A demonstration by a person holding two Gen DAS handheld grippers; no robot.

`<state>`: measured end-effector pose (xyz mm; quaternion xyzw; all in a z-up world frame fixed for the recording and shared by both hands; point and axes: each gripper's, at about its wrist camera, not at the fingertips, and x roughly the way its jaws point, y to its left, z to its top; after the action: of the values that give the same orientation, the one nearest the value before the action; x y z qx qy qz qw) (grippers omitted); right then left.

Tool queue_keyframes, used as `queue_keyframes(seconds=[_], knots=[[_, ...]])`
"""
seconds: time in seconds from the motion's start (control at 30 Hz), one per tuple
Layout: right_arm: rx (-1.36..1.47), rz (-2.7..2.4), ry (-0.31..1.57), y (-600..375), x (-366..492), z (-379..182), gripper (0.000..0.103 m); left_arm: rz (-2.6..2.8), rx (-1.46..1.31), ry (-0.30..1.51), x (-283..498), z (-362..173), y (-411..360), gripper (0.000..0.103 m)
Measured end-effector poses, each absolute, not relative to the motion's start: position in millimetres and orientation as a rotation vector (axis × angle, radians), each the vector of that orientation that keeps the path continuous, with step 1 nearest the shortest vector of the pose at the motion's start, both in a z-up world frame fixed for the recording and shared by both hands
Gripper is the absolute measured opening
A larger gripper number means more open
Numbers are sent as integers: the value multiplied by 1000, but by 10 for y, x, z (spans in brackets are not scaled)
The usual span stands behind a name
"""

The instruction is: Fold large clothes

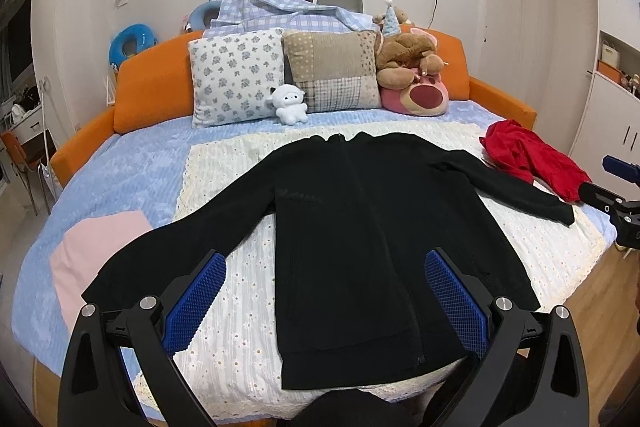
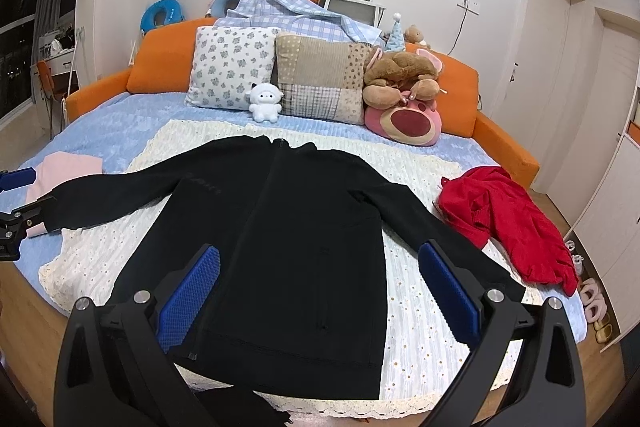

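Observation:
A black zip jacket (image 1: 352, 239) lies flat, front up, sleeves spread, on a cream floral blanket (image 1: 240, 307) on the bed; it also shows in the right wrist view (image 2: 280, 247). My left gripper (image 1: 324, 263) is open and empty, held above the jacket's lower hem, its blue pads (image 1: 200, 295) wide apart. My right gripper (image 2: 320, 259) is open and empty above the jacket's hem as well. Each gripper shows at the edge of the other's view: the right one (image 1: 616, 203), the left one (image 2: 16, 207).
A red garment (image 2: 508, 223) lies crumpled right of the jacket (image 1: 528, 155). A folded pink cloth (image 1: 92, 255) lies at the left. Pillows (image 1: 236, 75) and plush toys (image 1: 416, 83) line the orange headboard. Slippers (image 2: 596, 303) sit on the floor at right.

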<state>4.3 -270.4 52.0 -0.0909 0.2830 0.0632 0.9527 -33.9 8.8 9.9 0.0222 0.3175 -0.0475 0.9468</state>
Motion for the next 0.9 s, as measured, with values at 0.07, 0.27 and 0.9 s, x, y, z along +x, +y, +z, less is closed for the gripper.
queue_keyframes(seconds=[0.07,0.27,0.9], knots=[[-183,129,579,-2700,50,512,98,-95,49,646,-342,95,80,101],[-185,128,584,-2697,60,498,98,-94,48,647,-341,88,88,101],[-192,133,596,-2642,97,422,98,-89,52,652,-339,12,182,101]])
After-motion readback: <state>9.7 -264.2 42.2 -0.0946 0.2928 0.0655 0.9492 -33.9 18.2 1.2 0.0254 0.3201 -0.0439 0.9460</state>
